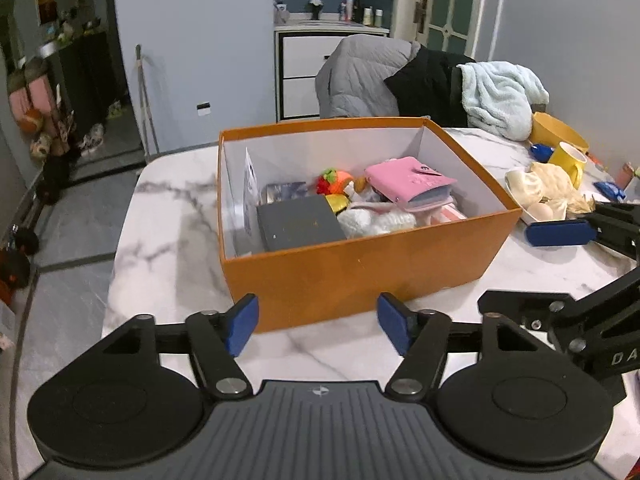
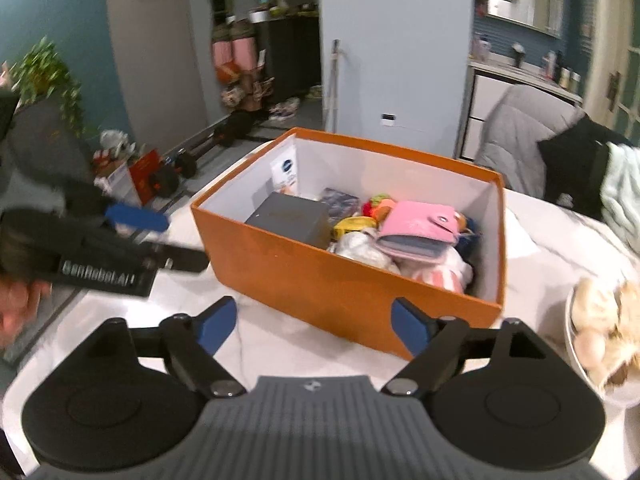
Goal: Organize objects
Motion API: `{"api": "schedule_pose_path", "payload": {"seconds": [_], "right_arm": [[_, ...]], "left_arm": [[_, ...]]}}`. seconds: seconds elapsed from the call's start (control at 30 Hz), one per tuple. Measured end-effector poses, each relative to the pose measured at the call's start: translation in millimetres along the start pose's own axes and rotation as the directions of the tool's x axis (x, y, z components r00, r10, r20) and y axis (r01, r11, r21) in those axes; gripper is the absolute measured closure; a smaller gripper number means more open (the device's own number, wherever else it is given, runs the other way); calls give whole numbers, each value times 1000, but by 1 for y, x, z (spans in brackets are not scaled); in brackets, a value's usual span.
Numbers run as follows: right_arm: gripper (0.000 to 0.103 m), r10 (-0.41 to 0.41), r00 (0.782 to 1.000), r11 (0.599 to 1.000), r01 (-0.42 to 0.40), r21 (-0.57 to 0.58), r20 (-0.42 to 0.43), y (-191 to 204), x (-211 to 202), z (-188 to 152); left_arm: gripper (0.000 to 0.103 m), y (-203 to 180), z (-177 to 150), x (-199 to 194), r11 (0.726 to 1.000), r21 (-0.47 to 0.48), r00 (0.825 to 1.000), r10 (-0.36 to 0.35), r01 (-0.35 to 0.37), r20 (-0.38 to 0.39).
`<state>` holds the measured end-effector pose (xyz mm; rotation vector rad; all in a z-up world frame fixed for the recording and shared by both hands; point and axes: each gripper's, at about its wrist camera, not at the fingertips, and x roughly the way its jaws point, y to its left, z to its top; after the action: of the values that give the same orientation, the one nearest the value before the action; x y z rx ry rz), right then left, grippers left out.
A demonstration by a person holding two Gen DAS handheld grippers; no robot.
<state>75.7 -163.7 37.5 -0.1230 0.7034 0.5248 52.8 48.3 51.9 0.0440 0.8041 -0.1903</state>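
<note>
An orange box (image 1: 352,272) (image 2: 344,280) with white inner walls stands on the marble table. In it lie a pink wallet (image 1: 410,182) (image 2: 418,226), a grey box (image 1: 298,222) (image 2: 290,218), a red-orange plush (image 1: 334,181), a white plush (image 1: 376,218) and other small items. My left gripper (image 1: 318,328) is open and empty just in front of the box's near wall. My right gripper (image 2: 310,326) is open and empty, also just before the box. Each gripper shows in the other's view: the right one (image 1: 560,234) and the left one (image 2: 136,216).
Right of the box stand a white dish (image 1: 532,200) (image 2: 576,344) with eggs and scraps, a yellow mug (image 1: 568,160), a yellow bowl (image 1: 558,130) and a light blue towel (image 1: 500,98). A chair with jackets (image 1: 372,76) stands behind. The table's left edge (image 1: 120,240) drops to the floor.
</note>
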Motion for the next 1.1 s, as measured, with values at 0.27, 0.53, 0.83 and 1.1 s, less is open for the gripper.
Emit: {"api": "schedule_pose_path", "payload": {"seconds": [0.27, 0.53, 0.83, 1.1], "right_arm": [[6, -53, 998, 993, 50, 111, 24, 1, -15, 1], [1, -140, 990, 982, 135, 134, 27, -2, -13, 9], [1, -199, 980, 967, 195, 164, 10, -6, -4, 11], [1, -278, 960, 948, 271, 169, 20, -4, -2, 16]], "left_arm": [[11, -9, -3, -11, 999, -36, 999, 18, -16, 51], [10, -15, -1, -1, 999, -39, 999, 32, -31, 33], [9, -7, 6, 4, 991, -112, 997, 70, -68, 15], [7, -4, 8, 6, 979, -150, 991, 137, -137, -11]]}}
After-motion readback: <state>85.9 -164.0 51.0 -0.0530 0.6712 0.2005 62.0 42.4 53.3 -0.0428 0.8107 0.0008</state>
